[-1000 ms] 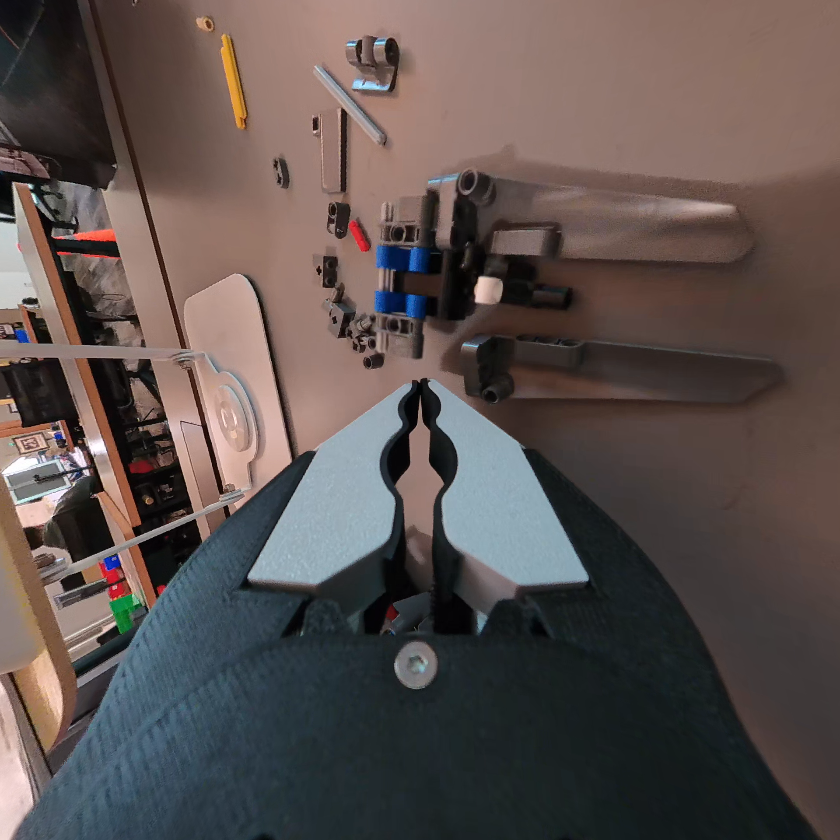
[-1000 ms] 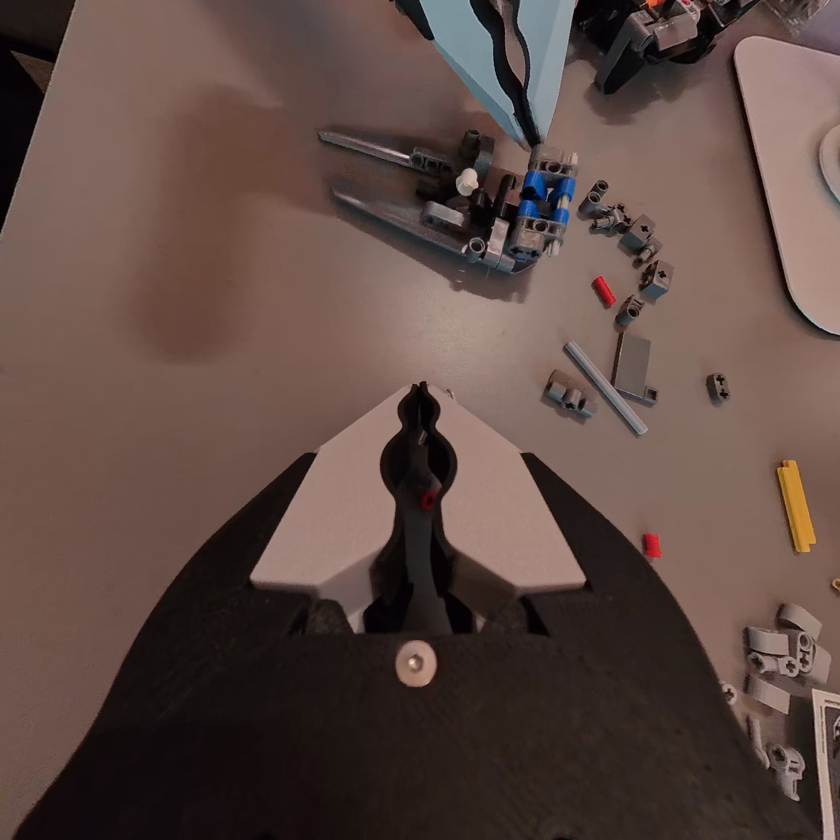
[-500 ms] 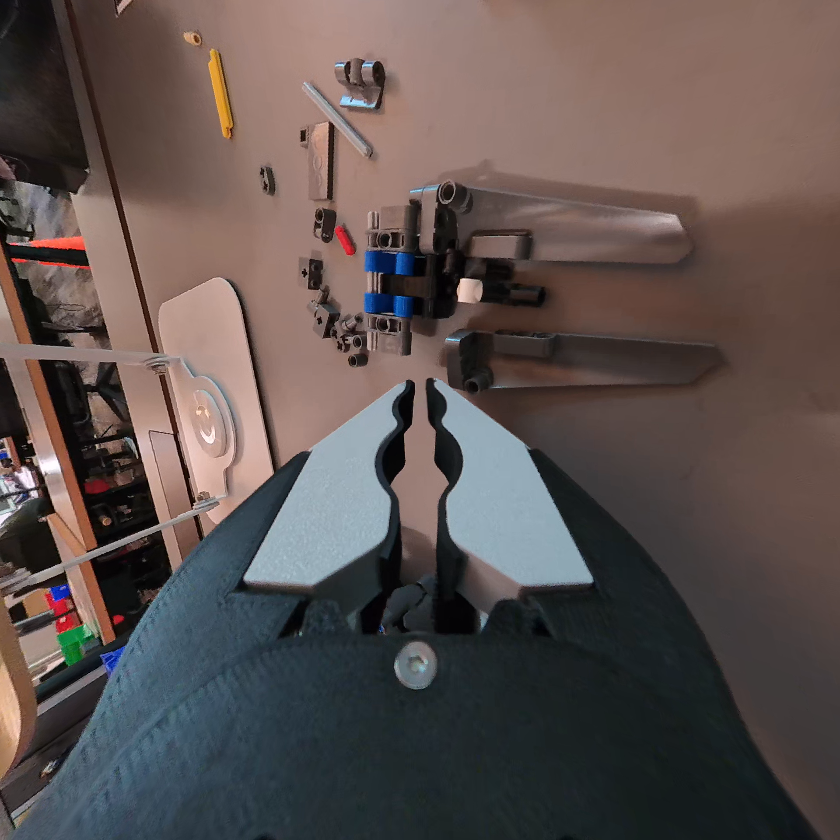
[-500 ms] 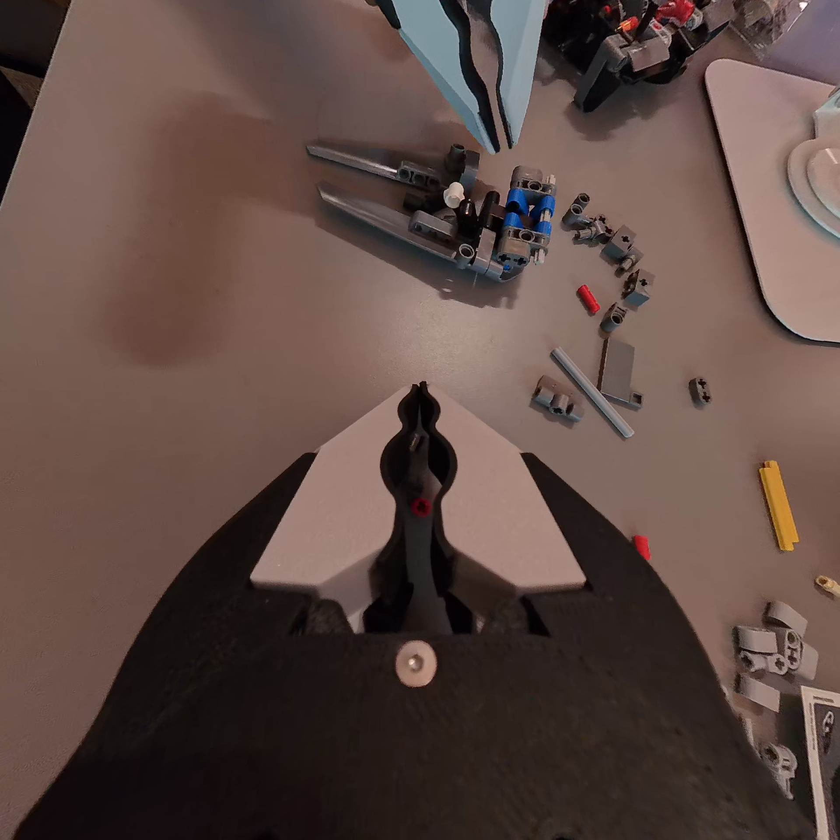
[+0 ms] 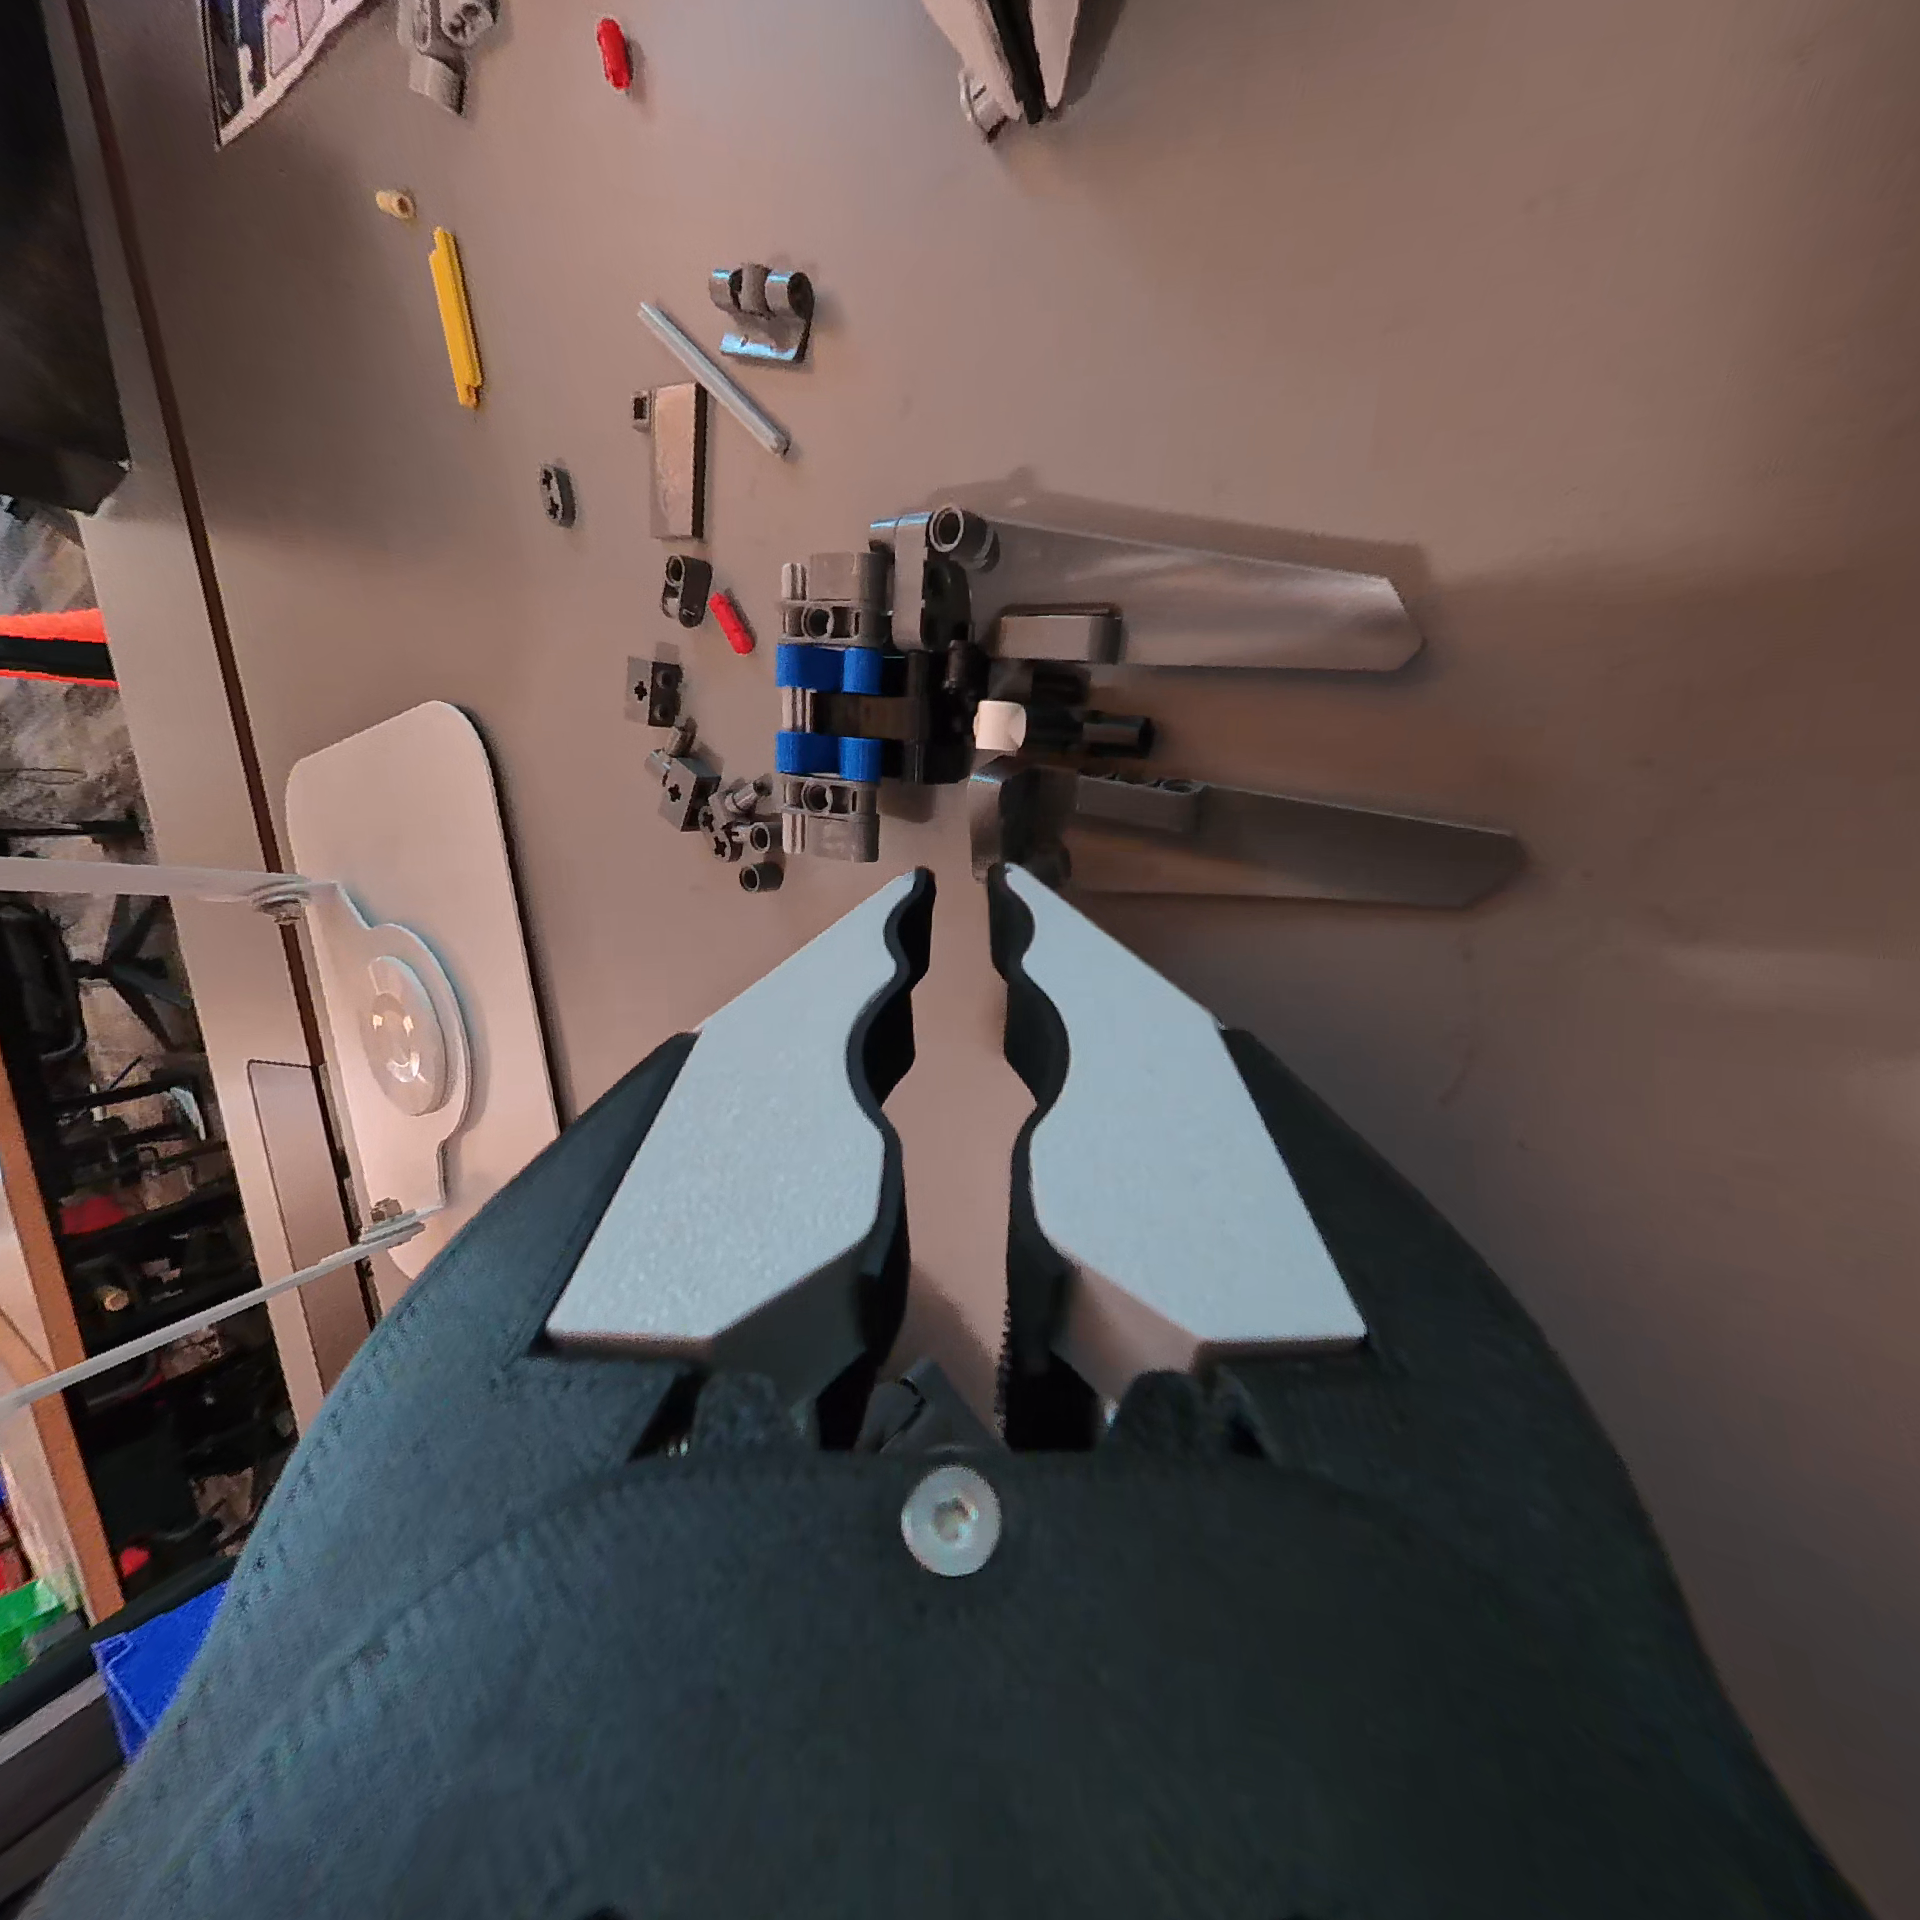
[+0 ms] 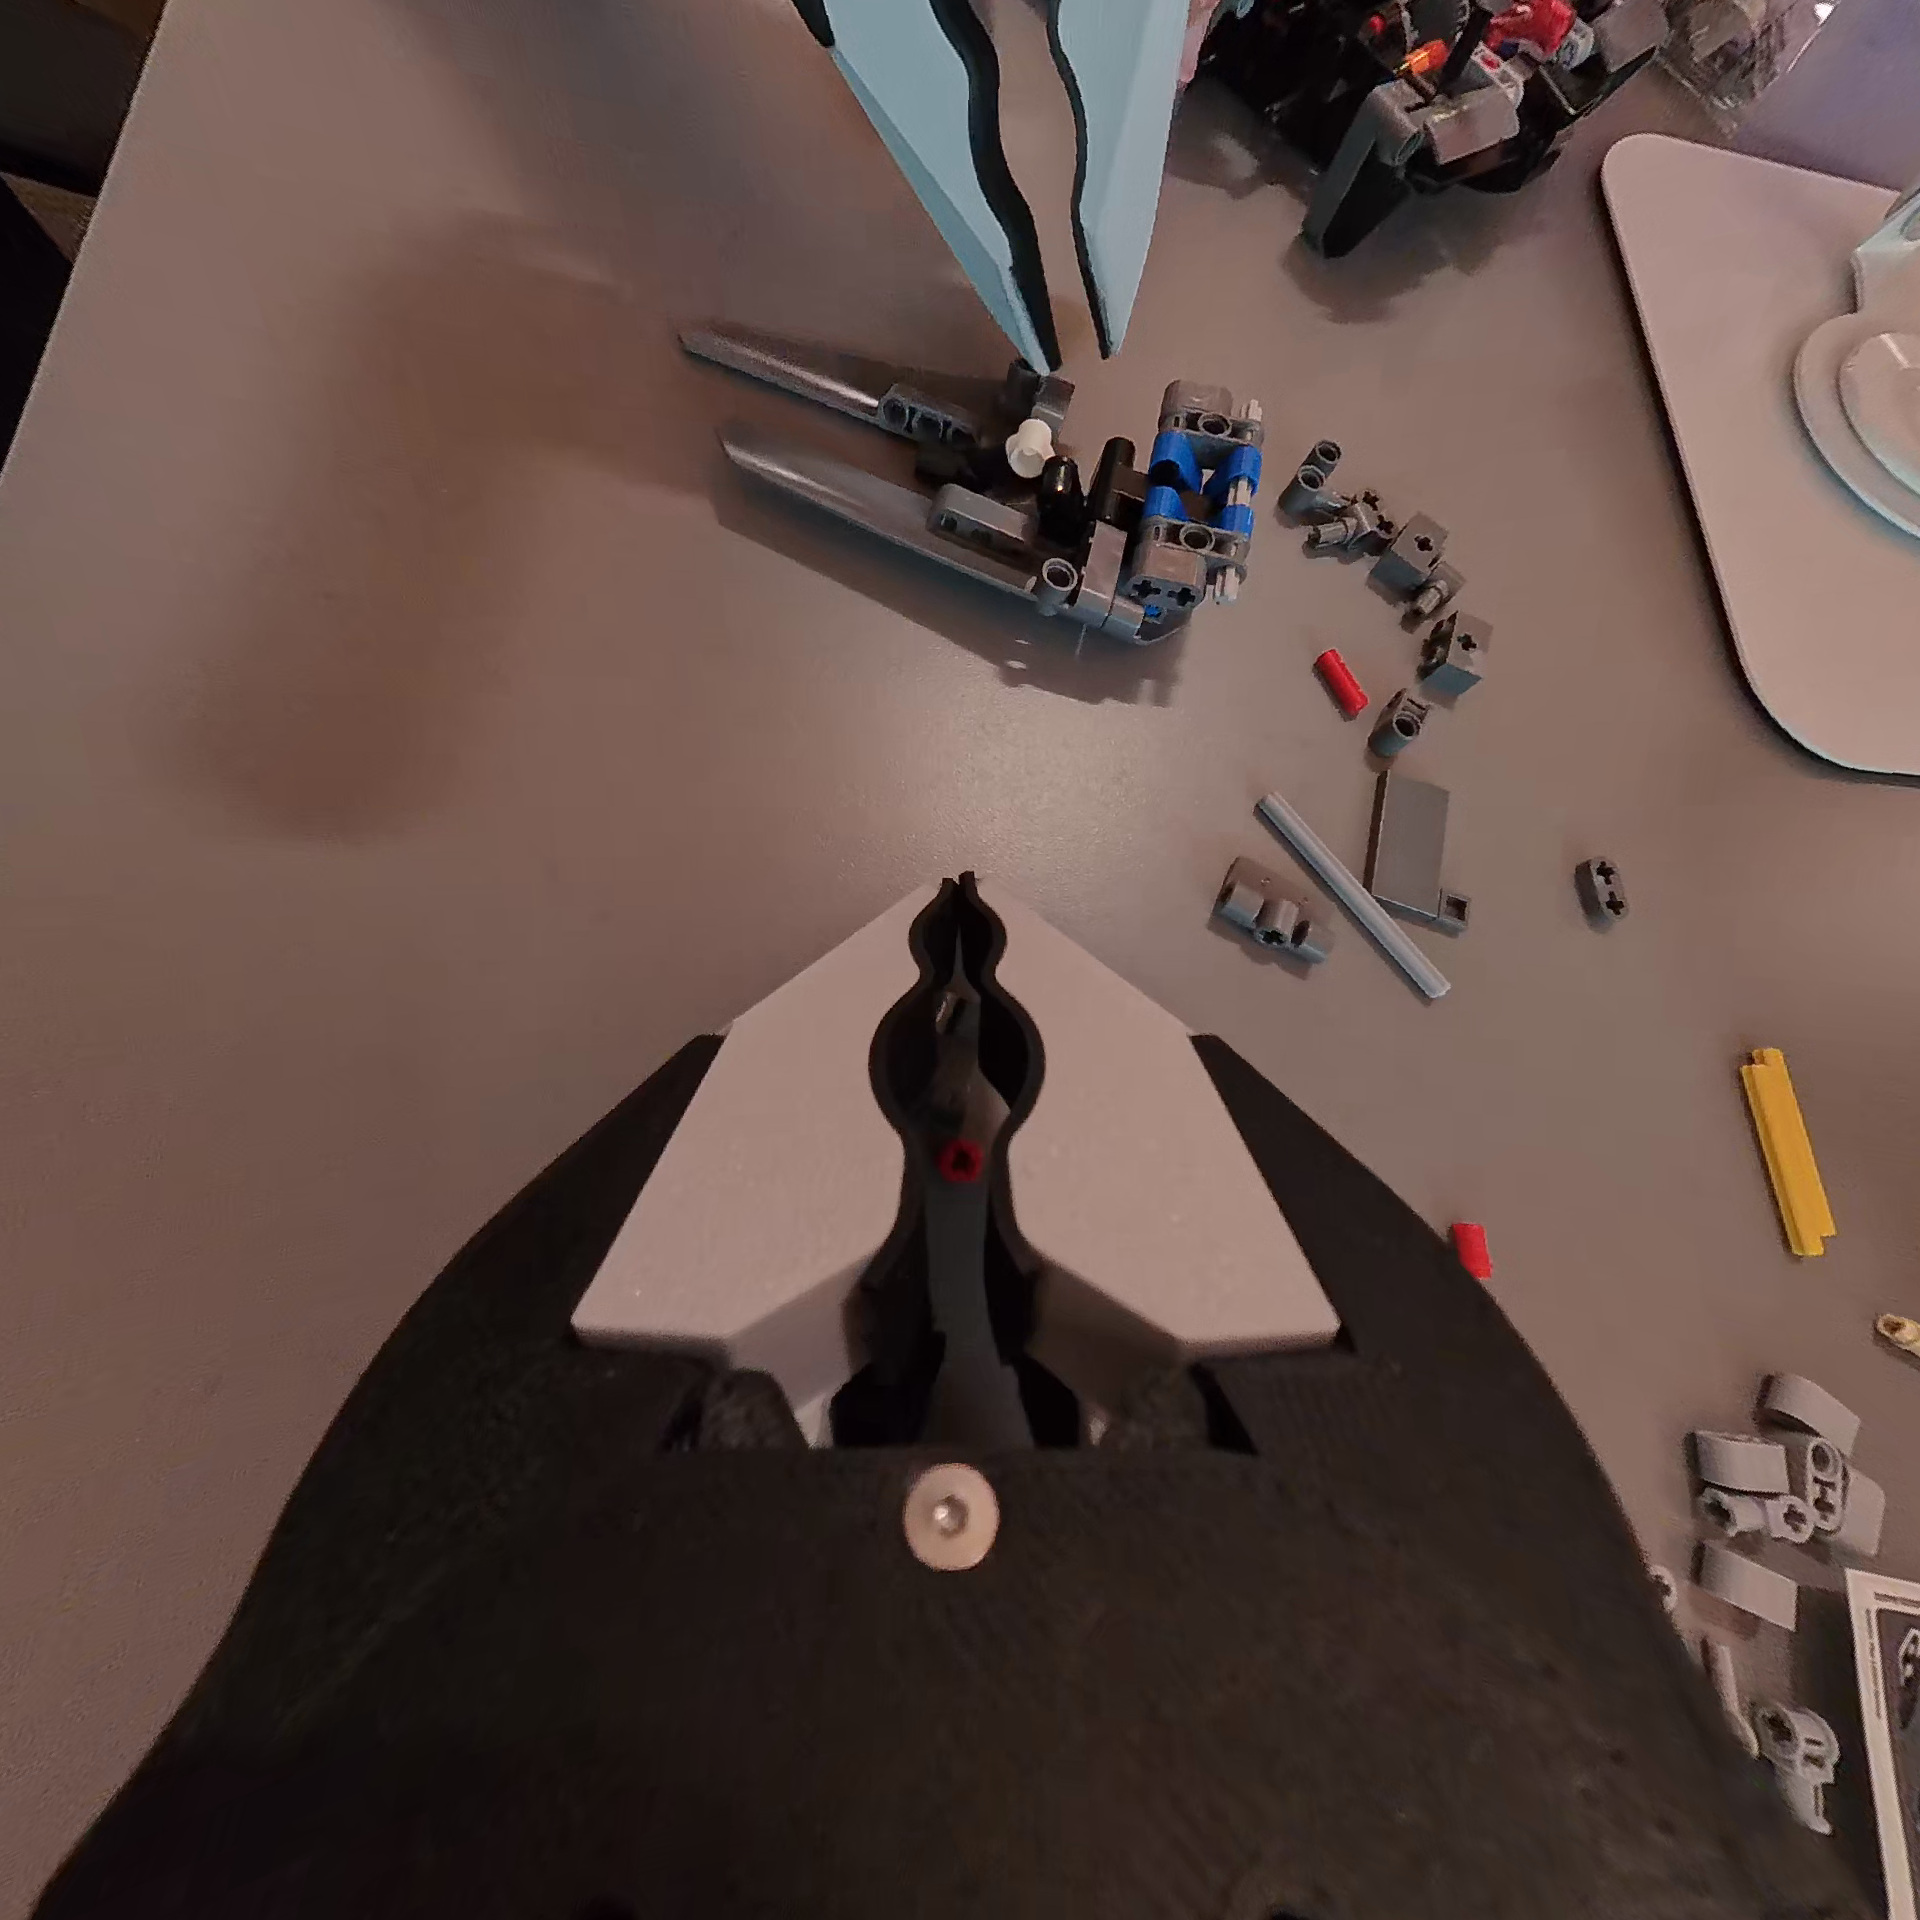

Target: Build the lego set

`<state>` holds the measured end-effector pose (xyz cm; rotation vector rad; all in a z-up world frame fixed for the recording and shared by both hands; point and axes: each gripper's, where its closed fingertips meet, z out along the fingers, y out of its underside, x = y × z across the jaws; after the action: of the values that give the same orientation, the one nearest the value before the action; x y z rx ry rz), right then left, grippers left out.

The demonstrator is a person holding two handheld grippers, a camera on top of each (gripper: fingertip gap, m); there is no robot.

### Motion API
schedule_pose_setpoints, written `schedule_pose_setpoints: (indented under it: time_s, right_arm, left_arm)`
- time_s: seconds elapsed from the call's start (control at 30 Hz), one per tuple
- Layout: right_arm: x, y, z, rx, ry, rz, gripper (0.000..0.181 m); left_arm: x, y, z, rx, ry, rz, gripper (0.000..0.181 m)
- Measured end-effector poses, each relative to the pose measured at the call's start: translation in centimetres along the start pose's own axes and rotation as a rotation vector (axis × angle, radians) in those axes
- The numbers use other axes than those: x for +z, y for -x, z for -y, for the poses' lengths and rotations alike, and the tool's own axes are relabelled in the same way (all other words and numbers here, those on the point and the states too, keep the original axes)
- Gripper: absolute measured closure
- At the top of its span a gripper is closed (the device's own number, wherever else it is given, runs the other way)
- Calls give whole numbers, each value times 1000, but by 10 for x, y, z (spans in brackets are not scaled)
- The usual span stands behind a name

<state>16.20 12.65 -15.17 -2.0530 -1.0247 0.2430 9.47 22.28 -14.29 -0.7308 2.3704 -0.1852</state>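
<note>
Lego sub-assembly, grey w/ 2 long blades, blue sleeves and a white peg, lies flat mid-table, blades pointing away from the loose parts. Left gripper is just short of it, tips parted w/ a narrow gap, nothing between them; in the right wrist view its right fingertip looks to be at or touching the near blade's hub, can't tell which. Right gripper sits well apart over bare table, clenched on a dark lego piece w/ a red pin showing in the throat. Lots of open room on the blade side, out to the table edge; the other side is crowded: small grey connectors, red pin, grey axle, flat grey tile, yellow bar, 2nd red pin. Pale mat takes the far right corner, w/ a clear round fitting on it. Light-grey curved parts cluster by a printed sheet near the right edge. Dark partly built model sits at the far edge. No bins or trays on the table; parts lie loose.
</note>
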Motion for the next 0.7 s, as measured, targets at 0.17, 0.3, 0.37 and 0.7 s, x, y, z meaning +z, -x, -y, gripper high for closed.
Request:
schedule_pose_setpoints:
  time_s: [0.17,0.3,0.37,0.7]
  right_arm:
    - [1,0,-2,2,5,0,181]
    - [1,-1,-2,3,7,0,181]
    - [1,-1,-3,3,10,0,181]
    - [1,-1,-2,7,7,-6,180]
  left_arm:
    - [0,-3,3,1,-17,-11,173]
    - [1,-5,4,-16,-29,-24,174]
    - [0,-7,6,-15,-35,-33,173]
    - [-5,-11,7,-23,-41,-67,168]
